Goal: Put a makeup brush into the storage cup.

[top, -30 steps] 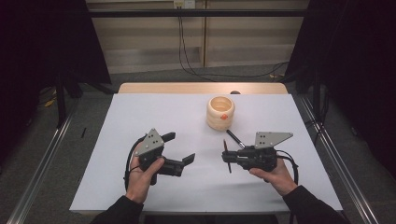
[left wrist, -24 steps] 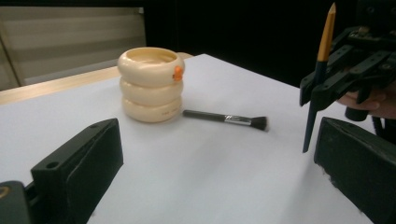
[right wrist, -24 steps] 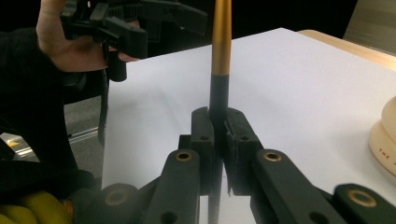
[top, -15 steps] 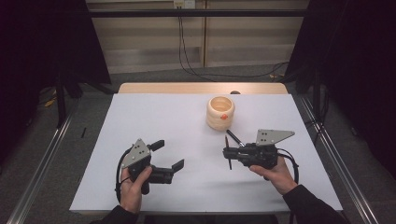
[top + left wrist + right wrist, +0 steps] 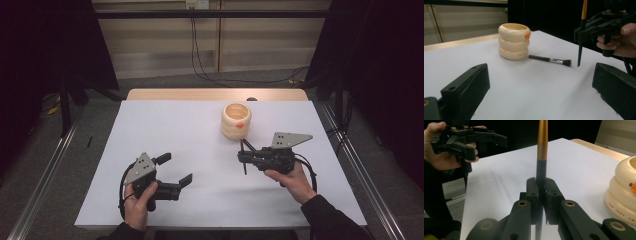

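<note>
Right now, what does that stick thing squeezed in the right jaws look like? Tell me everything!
The stick is a thin pencil-like rod, orange at the upper end and black lower down. It stands upright, clamped at its black part between the shut jaws of the right gripper. Its pointed black tip hangs just above the white table.

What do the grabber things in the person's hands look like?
Both the left gripper and the right gripper are black, each with two chunky jaws, a grey three-cornered plate on top and a black cable looping behind. The person wears dark sleeves.
</note>
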Demonstrator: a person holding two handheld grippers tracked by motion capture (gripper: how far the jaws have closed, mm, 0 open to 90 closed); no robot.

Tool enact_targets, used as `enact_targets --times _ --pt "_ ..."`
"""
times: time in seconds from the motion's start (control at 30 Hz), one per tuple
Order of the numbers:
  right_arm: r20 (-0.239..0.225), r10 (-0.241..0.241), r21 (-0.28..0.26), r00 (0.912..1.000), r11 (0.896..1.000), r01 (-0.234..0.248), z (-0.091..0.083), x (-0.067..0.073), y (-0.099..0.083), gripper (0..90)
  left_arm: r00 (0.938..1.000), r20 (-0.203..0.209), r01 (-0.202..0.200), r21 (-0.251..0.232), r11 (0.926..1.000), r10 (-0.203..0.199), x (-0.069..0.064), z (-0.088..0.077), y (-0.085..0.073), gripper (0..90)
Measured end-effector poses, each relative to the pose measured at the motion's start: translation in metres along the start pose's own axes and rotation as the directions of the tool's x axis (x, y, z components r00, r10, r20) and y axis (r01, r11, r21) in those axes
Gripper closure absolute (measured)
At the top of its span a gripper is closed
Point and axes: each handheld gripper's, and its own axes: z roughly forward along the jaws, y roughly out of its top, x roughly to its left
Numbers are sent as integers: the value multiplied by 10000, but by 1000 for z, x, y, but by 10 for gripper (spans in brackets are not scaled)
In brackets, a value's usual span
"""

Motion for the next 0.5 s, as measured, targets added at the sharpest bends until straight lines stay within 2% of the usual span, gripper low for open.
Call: enact_targets --times 0.07,0.23,0.27,0.3,0.43,0.5 --pt "108 32 -79 9999 10000 -31 1 -2 3 837 9999 67 -130 140 9998 129 0 0 -1 13" --pt "252 150 -249 9996 9996 -144 5 -9 10 837 10000 -10 -94 163 9998 95 -3 3 -3 15" --pt "255 190 -276 9995 9995 -182 6 -10 11 836 9997 137 -207 234 9995 204 -3 2 -3 15" --pt "290 168 -283 9994 9995 -160 7 -12 12 837 9999 21 -124 192 9997 123 -4 2 -4 15" --pt "531 184 -402 9984 9991 -163 10 -19 18 837 9999 12 -144 250 9996 144 -4 0 -6 14" --pt "621 185 -488 9979 9987 -155 11 -25 22 837 9994 -119 -327 234 9992 330 -5 -2 -6 14"
